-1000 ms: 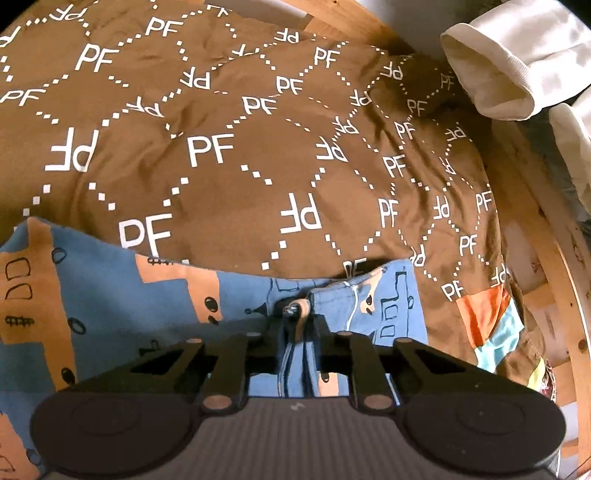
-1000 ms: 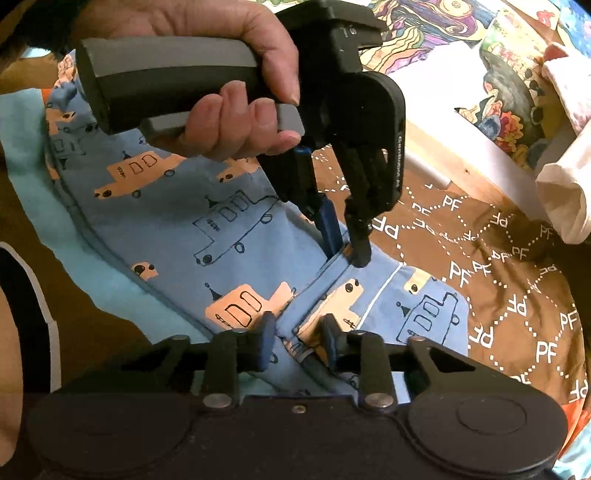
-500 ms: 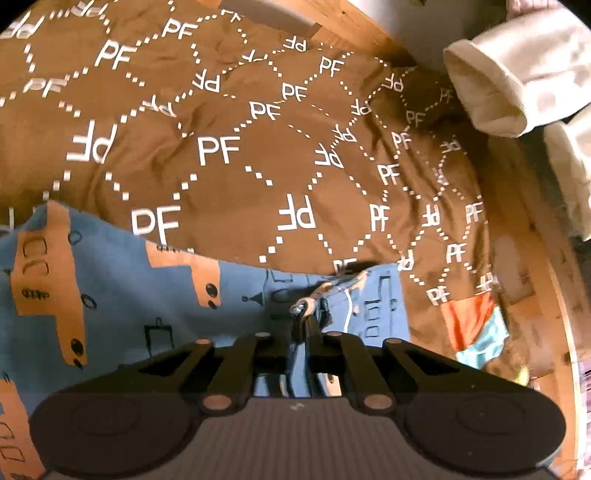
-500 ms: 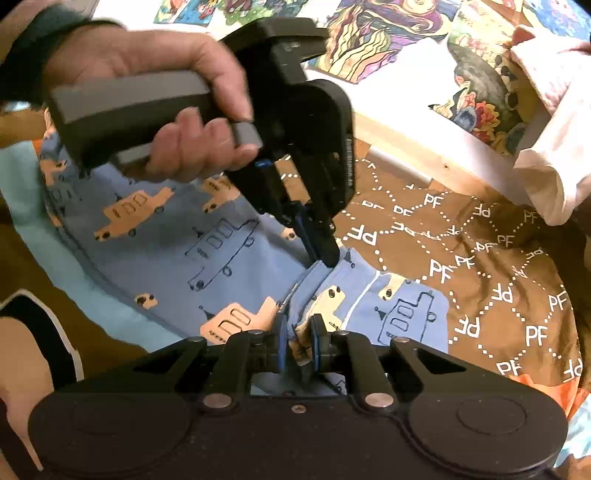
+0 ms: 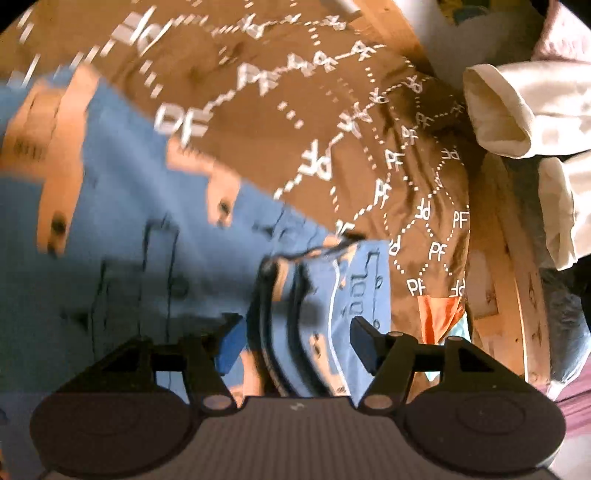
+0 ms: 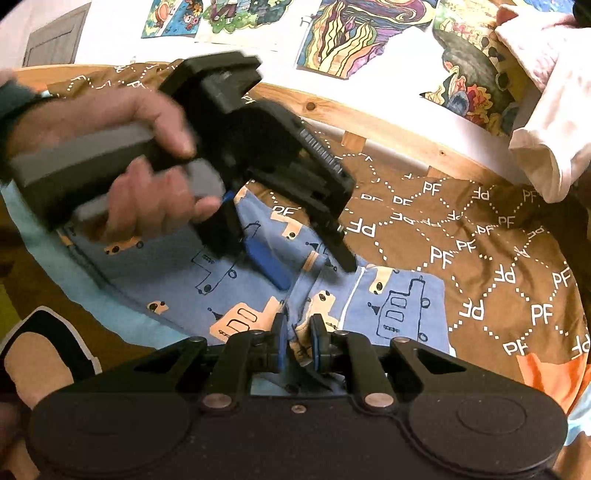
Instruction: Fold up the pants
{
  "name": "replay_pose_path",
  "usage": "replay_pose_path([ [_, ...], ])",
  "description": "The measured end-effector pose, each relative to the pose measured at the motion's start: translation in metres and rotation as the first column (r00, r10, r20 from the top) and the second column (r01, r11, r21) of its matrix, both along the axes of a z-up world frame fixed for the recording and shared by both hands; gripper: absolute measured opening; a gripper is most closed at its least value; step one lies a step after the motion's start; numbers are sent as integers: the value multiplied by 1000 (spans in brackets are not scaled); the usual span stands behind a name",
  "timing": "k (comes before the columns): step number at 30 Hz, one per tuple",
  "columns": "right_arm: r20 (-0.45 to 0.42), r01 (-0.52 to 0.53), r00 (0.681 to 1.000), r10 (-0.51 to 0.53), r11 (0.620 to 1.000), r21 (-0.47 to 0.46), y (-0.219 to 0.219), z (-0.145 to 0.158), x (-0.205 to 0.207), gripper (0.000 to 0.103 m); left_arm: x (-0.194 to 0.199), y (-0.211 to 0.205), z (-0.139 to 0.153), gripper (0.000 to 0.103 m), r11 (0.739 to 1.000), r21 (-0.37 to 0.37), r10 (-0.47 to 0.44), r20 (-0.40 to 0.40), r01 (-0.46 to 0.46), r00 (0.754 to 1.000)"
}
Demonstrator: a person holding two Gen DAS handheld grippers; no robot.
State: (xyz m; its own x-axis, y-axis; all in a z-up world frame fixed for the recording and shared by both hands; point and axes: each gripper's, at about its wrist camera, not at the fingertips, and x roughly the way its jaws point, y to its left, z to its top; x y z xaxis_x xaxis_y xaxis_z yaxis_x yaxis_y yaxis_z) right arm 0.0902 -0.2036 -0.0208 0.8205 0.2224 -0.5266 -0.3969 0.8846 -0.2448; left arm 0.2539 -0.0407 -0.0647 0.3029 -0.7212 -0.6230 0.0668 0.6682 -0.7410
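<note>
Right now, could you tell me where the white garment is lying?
In the left wrist view the white garment sits at the upper right, over the wooden bed frame beside the brown PF-print blanket, clear of the blue pants.

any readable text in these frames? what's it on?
"PF": white letters repeated all over the brown blanket, some mirrored; also seen in the left wrist view.
Pants: drawn vehicles only, no words.
Wall pictures: no legible words.
Left gripper edge marking: too blurred.
</note>
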Motion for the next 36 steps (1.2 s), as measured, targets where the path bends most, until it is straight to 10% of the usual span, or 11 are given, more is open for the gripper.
replay_pose_path([
  [4, -3, -4, 1000, 4, 1000, 3, 0, 1, -1, 13, -3, -1, -3, 63, 1000, -11, 28, 14, -28, 1000],
  [6, -6, -8, 1000, 8, 1000, -1, 0, 0, -1, 13, -2, -4, -1, 26, 999, 28, 33, 29, -34, 999],
  [9, -16, -10, 1000, 10, 1000, -6, 0, -2, 0, 13, -5, -5, 0, 13, 998, 53, 38, 37, -40, 999],
  [27, -19, -184, 983, 184, 982, 33, 55, 24, -6, 13, -39, 53, 72, 8, 957, 290, -95, 263, 15, 960],
  [36, -137, -286, 948, 287, 958, 26, 107, 0, 16, 14, -33, 97, 32, 12, 949, 315, -50, 195, -14, 979],
])
